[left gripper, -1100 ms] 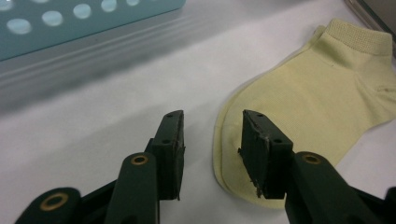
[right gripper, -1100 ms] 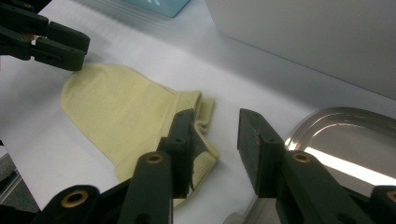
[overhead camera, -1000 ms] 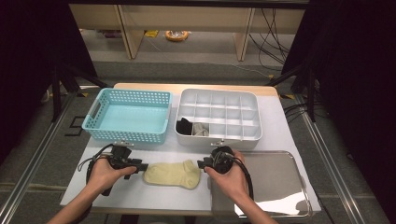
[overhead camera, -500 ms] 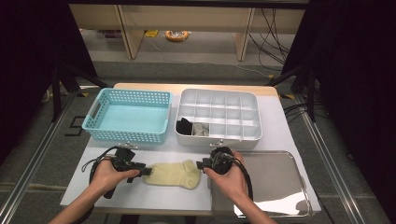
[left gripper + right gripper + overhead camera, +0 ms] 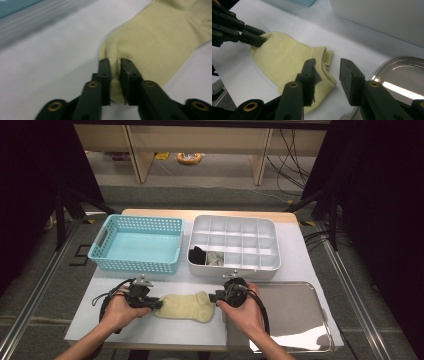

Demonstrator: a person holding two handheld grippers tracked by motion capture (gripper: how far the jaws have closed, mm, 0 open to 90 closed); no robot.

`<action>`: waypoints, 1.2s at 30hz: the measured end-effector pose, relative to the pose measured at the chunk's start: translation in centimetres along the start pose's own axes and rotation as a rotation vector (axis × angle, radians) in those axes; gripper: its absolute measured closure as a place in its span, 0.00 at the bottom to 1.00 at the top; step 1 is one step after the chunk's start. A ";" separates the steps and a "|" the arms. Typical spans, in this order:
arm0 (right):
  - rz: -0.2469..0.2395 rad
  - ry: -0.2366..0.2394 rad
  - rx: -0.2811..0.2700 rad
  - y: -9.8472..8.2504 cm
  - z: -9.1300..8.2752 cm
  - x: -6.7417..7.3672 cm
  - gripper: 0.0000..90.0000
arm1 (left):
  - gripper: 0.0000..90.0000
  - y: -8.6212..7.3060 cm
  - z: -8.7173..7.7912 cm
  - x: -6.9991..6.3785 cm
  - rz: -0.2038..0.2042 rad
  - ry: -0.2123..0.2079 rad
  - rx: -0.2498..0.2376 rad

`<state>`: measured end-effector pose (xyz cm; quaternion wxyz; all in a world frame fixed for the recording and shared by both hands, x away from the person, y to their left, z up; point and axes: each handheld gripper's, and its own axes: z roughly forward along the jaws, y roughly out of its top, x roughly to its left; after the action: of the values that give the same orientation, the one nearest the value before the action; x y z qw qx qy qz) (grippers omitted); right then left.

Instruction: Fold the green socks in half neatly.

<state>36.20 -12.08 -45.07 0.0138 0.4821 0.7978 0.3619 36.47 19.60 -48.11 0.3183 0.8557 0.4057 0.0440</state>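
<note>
Two tongs: left (image 5: 115,62) has just pinched the sock (image 5: 160,42); right (image 5: 327,65) gapes over it.

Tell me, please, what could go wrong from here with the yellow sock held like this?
The left gripper, whose jaws have just been closing, pinches only a small fold at the toe of the yellow sock, so it may slip out. The right gripper stands open at the cuff; closing now may catch just one layer.
</note>
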 end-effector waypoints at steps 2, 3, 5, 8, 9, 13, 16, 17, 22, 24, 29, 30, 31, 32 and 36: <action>-0.025 0.014 -0.019 0.0 0.1 -0.1 0.73 | 0.92 0.0 0.0 0.0 -0.007 -0.002 0.002; -0.017 0.011 -0.017 -0.1 0.2 0.0 0.73 | 0.93 0.0 -0.1 0.1 -0.011 -0.005 0.005; 0.000 -0.001 0.005 -0.1 0.1 0.1 0.73 | 0.94 0.2 -0.2 0.4 -0.022 -0.024 0.019; -0.022 0.018 -0.004 0.0 0.3 0.3 0.75 | 0.95 0.4 -0.4 0.6 -0.060 -0.049 0.008; -0.024 0.003 0.007 0.1 0.3 0.4 0.78 | 0.95 0.5 -0.6 0.8 -0.045 -0.055 0.024; -0.045 0.057 0.013 0.4 0.6 1.5 0.90 | 0.95 0.9 -1.2 0.7 -0.052 -0.076 0.013; -0.042 0.063 0.046 0.6 1.1 2.1 0.98 | 0.95 1.1 -1.5 0.5 -0.058 -0.091 -0.006; -0.056 0.068 0.042 0.7 1.4 2.2 0.99 | 0.95 1.1 -1.6 0.5 -0.058 -0.103 -0.004; -0.058 0.081 0.086 0.9 2.3 2.7 1.00 | 0.95 1.4 -1.9 0.5 -0.062 -0.121 -0.009; -0.066 0.097 0.087 1.0 2.6 2.9 1.00 | 0.95 1.6 -2.1 0.4 -0.060 -0.114 0.000; -0.048 0.107 0.131 1.3 3.6 4.0 1.00 | 0.95 2.1 -2.4 0.2 -0.052 -0.140 -0.006; -0.059 0.116 0.133 1.3 3.9 4.1 1.00 | 0.95 2.1 -2.5 0.1 -0.050 -0.130 -0.002; -0.053 0.110 0.141 1.4 4.1 4.3 1.00 | 0.95 2.2 -2.5 0.1 -0.044 -0.132 0.000; -0.053 0.106 0.142 1.4 4.2 4.3 1.00 | 0.95 2.2 -2.5 0.1 -0.045 -0.140 -0.002; -0.052 0.109 0.150 1.5 4.7 4.5 1.00 | 0.95 2.1 -2.4 0.3 -0.051 -0.142 0.011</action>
<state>36.65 -5.50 -46.12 -0.0564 0.4405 0.8344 0.3263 37.28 20.06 -44.99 0.3423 0.8478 0.4042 -0.0273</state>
